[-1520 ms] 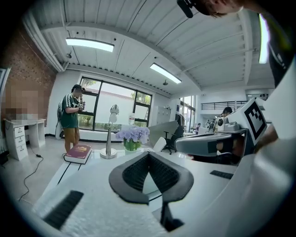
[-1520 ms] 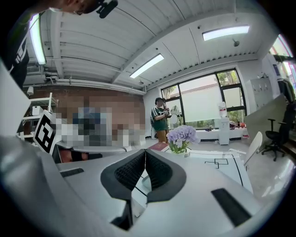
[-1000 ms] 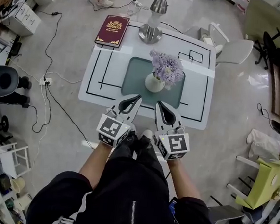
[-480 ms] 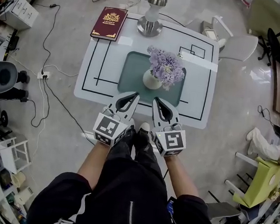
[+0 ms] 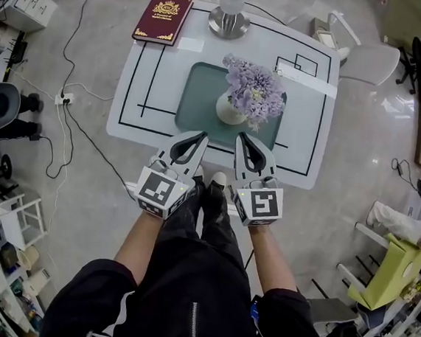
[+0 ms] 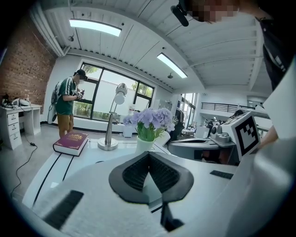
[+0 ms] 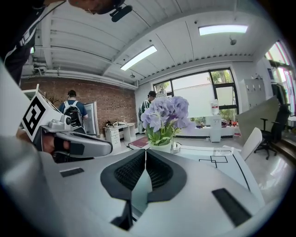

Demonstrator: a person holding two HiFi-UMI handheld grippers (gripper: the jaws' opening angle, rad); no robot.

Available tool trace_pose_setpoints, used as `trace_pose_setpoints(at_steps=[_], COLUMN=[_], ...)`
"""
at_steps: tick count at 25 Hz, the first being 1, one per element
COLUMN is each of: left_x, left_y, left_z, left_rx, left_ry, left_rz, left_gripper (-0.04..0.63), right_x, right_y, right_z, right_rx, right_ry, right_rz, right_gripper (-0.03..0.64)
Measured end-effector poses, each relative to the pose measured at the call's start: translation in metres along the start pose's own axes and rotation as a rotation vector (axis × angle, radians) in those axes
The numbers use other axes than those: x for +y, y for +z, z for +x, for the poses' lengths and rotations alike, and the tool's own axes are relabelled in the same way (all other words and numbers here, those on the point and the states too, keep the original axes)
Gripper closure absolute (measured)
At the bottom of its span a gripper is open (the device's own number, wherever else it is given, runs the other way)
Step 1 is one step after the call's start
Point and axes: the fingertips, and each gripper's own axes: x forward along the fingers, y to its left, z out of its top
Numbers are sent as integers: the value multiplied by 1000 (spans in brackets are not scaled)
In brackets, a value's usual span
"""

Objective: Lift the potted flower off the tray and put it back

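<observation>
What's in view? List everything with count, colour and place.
table: one, white with black lines, ahead of the person
tray: one, grey-green, mid-table
flower: one, purple in a white pot, on the tray's right part
book: one, dark red, table's far left corner
lamp: one, silver, table's far edge
chair: one, white, past the table's far right corner
left tool: one, white and black, shut, empty, at the table's near edge
right tool: one, same colours, shut, empty, beside it
</observation>
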Motion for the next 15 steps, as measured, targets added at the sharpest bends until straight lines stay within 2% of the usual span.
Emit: trace_pose_setpoints(at_steps=[5,9,11,15], left_x=[3,2,1,5], left_y=[-5,-12,-14,-17], left_z=[-4,-7,-9,-15], left_rx=[7,11,11,10], left_ry=[11,18,21,41], left_rz=[-1,-15,-21,-31], left_gripper=[589,589,589,589], right_x=[-15,-25,-28,-28], right_y=[-2,-2,-10,-14], right_z=[5,13,19,31], right_rx=[-12,-59,-47,-43], right_ry=[-64,-111,-111,-101], right_rz=[-32,-9,-15,-11], right_gripper=[590,357,329,325])
